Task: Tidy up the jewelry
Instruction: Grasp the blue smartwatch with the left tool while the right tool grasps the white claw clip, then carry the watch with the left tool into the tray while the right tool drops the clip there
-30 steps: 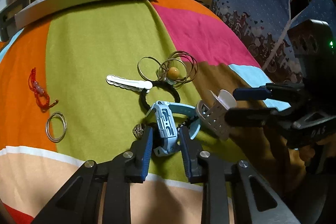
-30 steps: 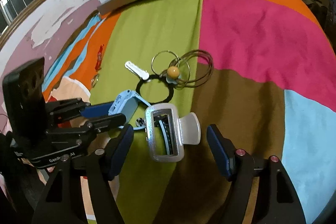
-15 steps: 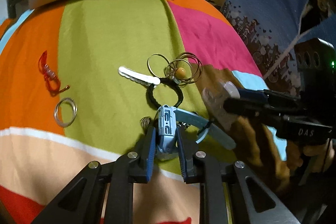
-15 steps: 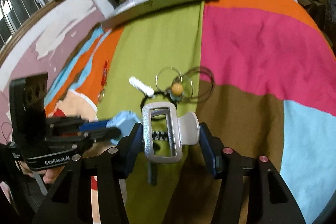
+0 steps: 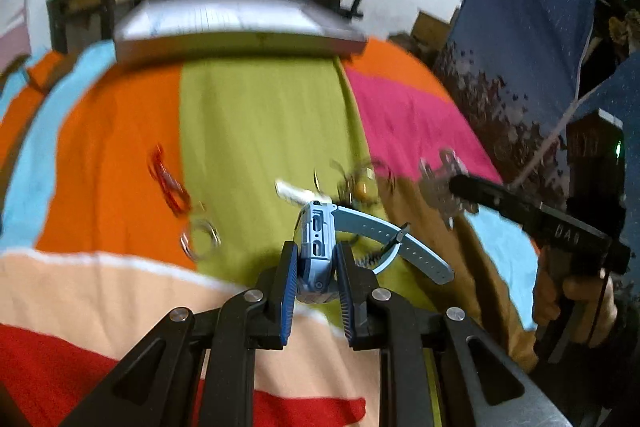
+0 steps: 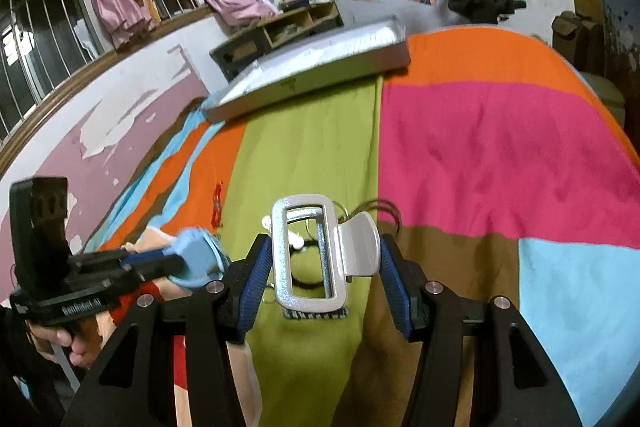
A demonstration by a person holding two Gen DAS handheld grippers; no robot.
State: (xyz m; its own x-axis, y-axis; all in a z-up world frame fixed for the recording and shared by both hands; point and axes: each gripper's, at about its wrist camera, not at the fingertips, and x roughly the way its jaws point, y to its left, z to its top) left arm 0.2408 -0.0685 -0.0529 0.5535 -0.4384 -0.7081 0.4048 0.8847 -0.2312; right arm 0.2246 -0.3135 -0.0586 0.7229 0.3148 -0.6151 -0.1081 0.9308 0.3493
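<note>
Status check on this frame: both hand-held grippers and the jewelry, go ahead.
Left hand-held gripper shut on blue watch. Right hand-held gripper shut on silver hair claw. Both lifted off blanket; grey tray ahead, path unobstructed.

Tray (image 5: 240,27) lies at the blanket's (image 5: 260,115) far edge; bangles (image 5: 200,239) left of the hair clip (image 5: 296,191)

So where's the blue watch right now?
The watch is clamped in the left gripper, lifted above the green stripe of the blanket. Its strap sticks out to the right, toward the right gripper's hair clip.
</note>
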